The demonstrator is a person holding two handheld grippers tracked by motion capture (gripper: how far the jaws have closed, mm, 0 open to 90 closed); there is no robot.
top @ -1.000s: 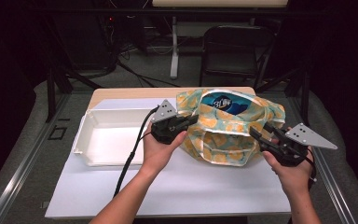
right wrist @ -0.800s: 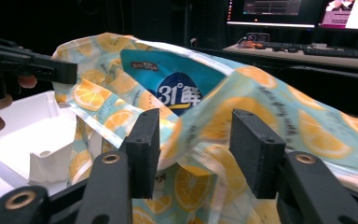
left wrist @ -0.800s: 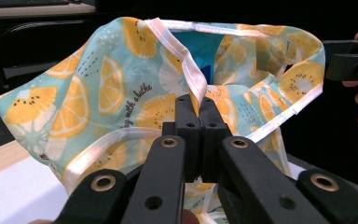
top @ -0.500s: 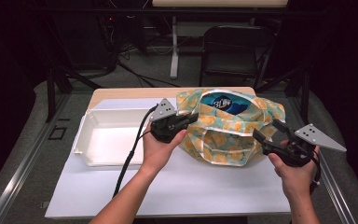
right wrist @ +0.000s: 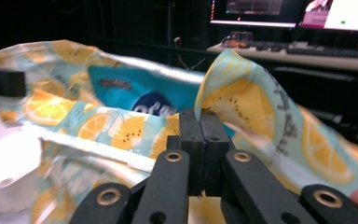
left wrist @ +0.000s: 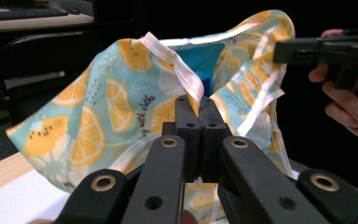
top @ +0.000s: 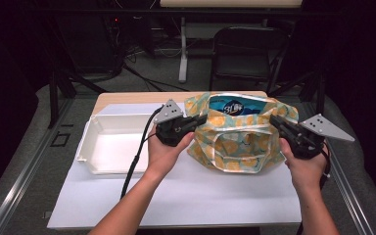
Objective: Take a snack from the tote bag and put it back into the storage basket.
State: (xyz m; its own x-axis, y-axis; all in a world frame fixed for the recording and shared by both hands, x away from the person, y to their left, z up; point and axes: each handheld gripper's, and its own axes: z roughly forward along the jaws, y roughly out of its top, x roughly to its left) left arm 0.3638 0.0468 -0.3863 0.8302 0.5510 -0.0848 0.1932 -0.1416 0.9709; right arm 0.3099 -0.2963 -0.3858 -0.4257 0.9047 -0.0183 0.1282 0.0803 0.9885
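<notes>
Your right gripper (top: 277,121) has come back in from the right and its jaws have just been closing onto the bag (top: 235,142) rim.

Both grippers now pinch cloth: the left gripper (top: 201,119) has its jaws fully together on the bag's left rim, as the left gripper view shows (left wrist: 199,100), and the right gripper view shows the right one (right wrist: 199,114) clamped just as tightly on the right rim. The bag sits at the middle of the table (top: 176,196), mouth up, a blue pack (top: 237,105) inside, with the white tray (top: 110,142) just to its left. To do this step well, draw your hands apart evenly and level, so the mouth spreads without tipping the bag. Keep both pinches on the hem itself; a thin fold could slip out. Don't lift, or the pack may shift.
</notes>
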